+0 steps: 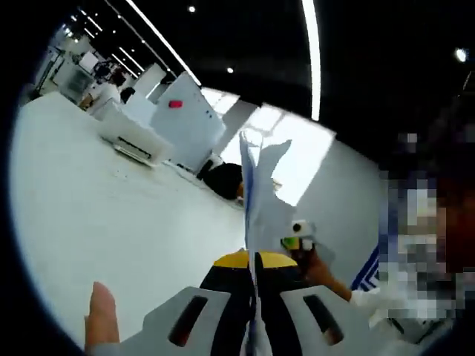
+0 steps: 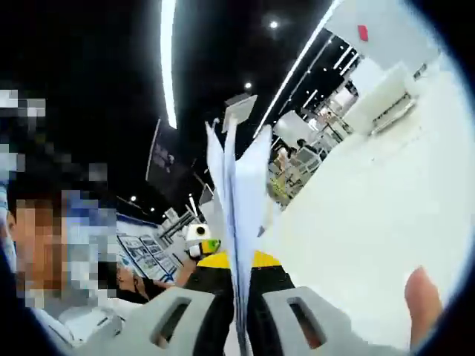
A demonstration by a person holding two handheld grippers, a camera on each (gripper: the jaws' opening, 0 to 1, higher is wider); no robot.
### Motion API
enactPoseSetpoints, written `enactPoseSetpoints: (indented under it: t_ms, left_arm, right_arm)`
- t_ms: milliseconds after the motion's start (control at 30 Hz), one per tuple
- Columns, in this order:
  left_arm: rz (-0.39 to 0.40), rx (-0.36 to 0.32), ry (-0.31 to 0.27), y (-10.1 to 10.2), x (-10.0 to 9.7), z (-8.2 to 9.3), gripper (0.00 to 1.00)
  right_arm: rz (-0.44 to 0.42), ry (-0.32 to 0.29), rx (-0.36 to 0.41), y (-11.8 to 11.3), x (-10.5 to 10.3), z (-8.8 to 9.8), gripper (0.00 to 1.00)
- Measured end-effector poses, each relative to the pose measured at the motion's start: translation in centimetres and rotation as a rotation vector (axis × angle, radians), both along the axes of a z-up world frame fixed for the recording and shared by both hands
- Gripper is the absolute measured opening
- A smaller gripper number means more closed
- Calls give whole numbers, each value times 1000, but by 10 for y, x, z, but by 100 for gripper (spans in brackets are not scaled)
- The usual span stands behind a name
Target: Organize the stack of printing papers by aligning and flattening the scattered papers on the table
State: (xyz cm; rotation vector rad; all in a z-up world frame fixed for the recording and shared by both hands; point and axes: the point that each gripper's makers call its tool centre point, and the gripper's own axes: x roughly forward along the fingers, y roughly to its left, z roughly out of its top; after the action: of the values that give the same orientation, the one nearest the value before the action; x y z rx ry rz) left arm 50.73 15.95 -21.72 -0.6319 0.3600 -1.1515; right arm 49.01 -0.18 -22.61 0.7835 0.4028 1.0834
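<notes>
The left tool (image 1: 254, 326) is closed on the papers (image 1: 261, 196) — they stand edge-on between its jaws, lifted above the white tabletop (image 1: 111, 215). The right tool (image 2: 243, 326) grips the same papers (image 2: 241, 193) between its jaws. No writing on the sheets can be read — they show only their edges.

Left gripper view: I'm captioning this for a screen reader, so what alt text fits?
The left gripper is shut on a sheaf of white papers standing edge-on between its jaws, above a white table. A fingertip shows at lower left, and white boxes sit far back.
</notes>
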Motion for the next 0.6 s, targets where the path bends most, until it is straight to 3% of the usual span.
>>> enactPoseSetpoints:
  t_ms: [33,67,100,167,300,467,533,567,600]
  left_arm:
    - [4,14,-10,-1,1,-3,6]
    - [5,53,52,-1,0,-18,6]
    - [0,58,56,-3,0,-25,6]
    - [-3,81,157,-2,-2,-48,6]
    - [2,82,134,0,1,-54,6]
    - [62,138,175,3,9,-89,6]
    - [61,193,75,4,12,-93,6]
    - [63,214,55,3,12,-95,7]
    - [56,248,-21,2,11,-96,8]
  right_arm:
    - [-9,-25,-23,0,0,-4,0]
    - [-28,-47,-75,-1,4,-14,0]
    - [-35,-26,-105,1,1,-23,0]
    - [-31,0,-128,3,0,-36,0]
    - [-30,16,-149,4,1,-43,0]
    - [-64,17,-286,8,15,-79,0]
    - [-82,-30,-359,6,22,-87,0]
    - [-82,-58,-389,6,23,-90,0]
    - [-89,-86,-432,5,25,-95,0]
